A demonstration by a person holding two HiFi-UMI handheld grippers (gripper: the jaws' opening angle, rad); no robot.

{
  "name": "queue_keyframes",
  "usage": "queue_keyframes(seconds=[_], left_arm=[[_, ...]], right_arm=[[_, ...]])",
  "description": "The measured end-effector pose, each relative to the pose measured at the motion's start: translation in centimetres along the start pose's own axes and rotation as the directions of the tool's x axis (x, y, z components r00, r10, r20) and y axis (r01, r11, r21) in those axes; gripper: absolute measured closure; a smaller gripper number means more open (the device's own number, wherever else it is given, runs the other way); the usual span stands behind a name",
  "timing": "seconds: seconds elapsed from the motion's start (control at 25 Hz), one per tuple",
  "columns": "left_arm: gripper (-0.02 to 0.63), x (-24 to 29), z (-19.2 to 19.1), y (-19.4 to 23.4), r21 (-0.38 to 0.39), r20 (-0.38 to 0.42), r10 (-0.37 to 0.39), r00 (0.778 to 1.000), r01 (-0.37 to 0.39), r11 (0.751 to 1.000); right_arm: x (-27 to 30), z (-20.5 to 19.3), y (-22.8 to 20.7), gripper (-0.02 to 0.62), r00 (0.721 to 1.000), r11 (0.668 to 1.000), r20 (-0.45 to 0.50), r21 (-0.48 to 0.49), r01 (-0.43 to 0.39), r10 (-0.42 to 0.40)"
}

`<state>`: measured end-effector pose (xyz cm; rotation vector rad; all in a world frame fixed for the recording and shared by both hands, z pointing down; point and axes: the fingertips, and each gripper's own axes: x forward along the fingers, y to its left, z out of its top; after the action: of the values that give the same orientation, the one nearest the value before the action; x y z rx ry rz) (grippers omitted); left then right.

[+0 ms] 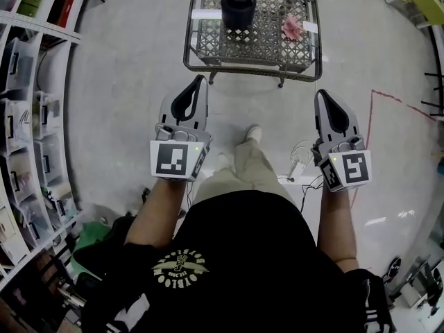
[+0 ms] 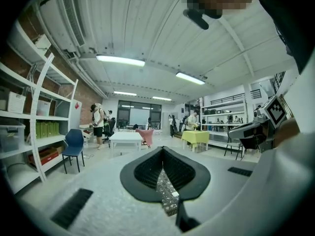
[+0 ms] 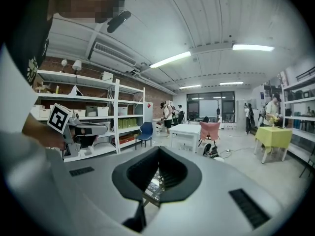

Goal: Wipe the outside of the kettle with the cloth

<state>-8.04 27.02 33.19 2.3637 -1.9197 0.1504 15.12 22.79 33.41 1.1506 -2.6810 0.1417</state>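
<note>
In the head view a black kettle (image 1: 238,4) stands upright on a metal mesh table (image 1: 201,44) at the top of the picture. A crumpled pink cloth (image 1: 292,26) lies on the same table, to the kettle's right and apart from it. Both grippers hang in the air well short of the table, pointing toward it. My left gripper (image 1: 202,82) is shut and holds nothing. My right gripper (image 1: 321,96) is also shut and empty. In the two gripper views the black pads (image 2: 147,168) (image 3: 138,173) meet at their tips, and a strip of the mesh shows through the gap.
Shelves with storage bins (image 1: 28,137) line the left side. A red tape line (image 1: 378,96) and a white cable (image 1: 298,165) lie on the floor at the right. Farther off stand a white table (image 2: 125,137), a yellow table (image 3: 273,135), a blue chair (image 2: 74,141) and several people.
</note>
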Motion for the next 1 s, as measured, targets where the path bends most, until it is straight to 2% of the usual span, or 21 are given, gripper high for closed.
queue_keyframes(seconds=[0.4, 0.68, 1.0], left_arm=[[0.6, 3.0, 0.4, 0.3, 0.0, -0.006, 0.04, 0.999, -0.04, 0.999], [0.6, 5.6, 1.8, -0.1, 0.002, 0.0, 0.066, 0.998, -0.066, 0.998], [0.6, 8.2, 2.7, -1.1, 0.005, 0.006, 0.109, 0.994, -0.109, 0.994]], right_arm=[[2.4, 1.0, -2.7, 0.584, 0.999, 0.999, 0.007, -0.006, -0.033, 0.033], [3.5, 3.2, -5.3, 0.584, 0.996, 0.996, 0.06, -0.062, -0.058, 0.061], [4.7, 2.8, -8.5, 0.584, 0.993, 0.994, 0.05, -0.054, -0.1, 0.103]])
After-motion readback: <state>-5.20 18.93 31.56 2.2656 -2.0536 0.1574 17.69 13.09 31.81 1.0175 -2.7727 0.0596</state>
